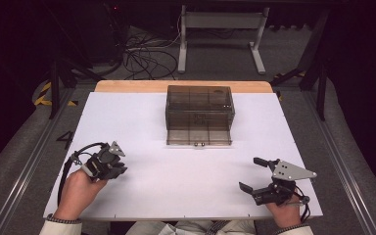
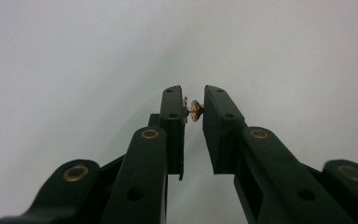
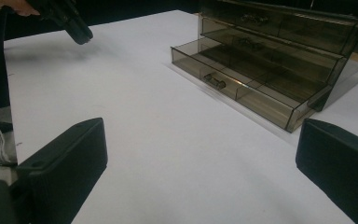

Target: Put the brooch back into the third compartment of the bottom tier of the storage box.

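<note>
Left gripper [image 1: 120,169] sits near the table's [image 1: 142,112] front left corner, tipped down toward the white surface. In the left gripper view its jaws are nearly together, pinching a tiny gold-coloured piece [image 2: 195,110], possibly an earring or stud; too small to say which. The grip is at the very fingertips, likely because the piece is too small to seat deeper in the pads.

Right gripper [image 1: 256,173] rests near the front right corner, jaws spread wide with nothing between them. It appears to be waiting, kept clear of the working side.

Smoked-plastic drawer organizer [image 1: 199,114] stands toward the back edge, centred. Its lowest drawer [image 3: 242,88] is pulled out toward the person, dividers exposed. Judgement: the open drawer is the intended destination, so the piece needs carrying across, well apart from it now.
</note>
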Demonstrator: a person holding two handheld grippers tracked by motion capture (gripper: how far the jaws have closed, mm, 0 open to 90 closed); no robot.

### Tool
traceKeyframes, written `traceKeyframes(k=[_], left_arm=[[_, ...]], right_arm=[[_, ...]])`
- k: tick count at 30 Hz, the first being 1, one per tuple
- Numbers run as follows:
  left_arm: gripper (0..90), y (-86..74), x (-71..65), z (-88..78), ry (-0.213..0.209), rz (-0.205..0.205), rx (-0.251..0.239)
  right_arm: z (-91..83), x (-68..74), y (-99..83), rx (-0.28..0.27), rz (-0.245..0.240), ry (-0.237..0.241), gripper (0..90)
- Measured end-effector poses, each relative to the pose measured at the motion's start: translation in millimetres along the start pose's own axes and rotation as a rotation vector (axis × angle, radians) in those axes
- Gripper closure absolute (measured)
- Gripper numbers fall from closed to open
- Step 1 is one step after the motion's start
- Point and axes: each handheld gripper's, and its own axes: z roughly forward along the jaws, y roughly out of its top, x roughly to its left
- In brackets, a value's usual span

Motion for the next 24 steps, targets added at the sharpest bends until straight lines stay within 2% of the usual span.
traceKeyframes(k=[1,3,5,6,9,12,18,19,20,23,24], left_arm=[[78.8,0.0,0.0,0.0,0.0,0.0,0.0],[78.8,-0.4,0.7,-4.1,0.004,-0.009,-0.045],[78.8,-0.5,1.1,-5.7,0.002,-0.009,-0.058],[78.8,-1.1,1.7,-8.4,-0.004,-0.019,-0.094],[78.8,-1.7,2.5,-11.4,-0.007,-0.024,-0.127],[78.8,-3.5,4.7,-16.9,-0.045,-0.042,-0.213],[78.8,-6.5,6.7,-25.5,-0.079,-0.065,-0.342],[78.8,-6.5,6.7,-25.5,-0.079,-0.065,-0.342],[78.8,-7.2,7.4,-27.7,-0.075,-0.058,-0.374],[78.8,-8.2,7.3,-30.3,-0.078,-0.063,-0.417],[78.8,-8.2,7.3,-30.3,-0.078,-0.063,-0.417]], right_arm=[[0.0,-0.1,0.0,0.0,0.0,0.0,2.6],[0.0,0.1,0.0,-0.001,-0.001,0.0,2.6],[0.1,0.0,0.0,0.0,0.0,0.0,2.6],[0.1,0.0,-0.1,0.0,0.0,0.0,2.6],[0.1,-0.1,-0.1,0.0,0.0,-0.001,2.6],[0.3,-0.3,-0.1,0.0,0.001,0.0,2.6],[0.8,-0.3,-0.2,-0.001,0.002,0.001,2.6],[0.8,-0.3,-0.2,0.0,0.004,0.001,2.6],[0.9,-0.3,-0.2,-0.001,0.005,0.001,2.6],[1.2,-0.2,-0.1,-0.001,0.003,0.0,2.6],[1.2,-0.3,-0.1,-0.001,0.003,0.001,2.6]])
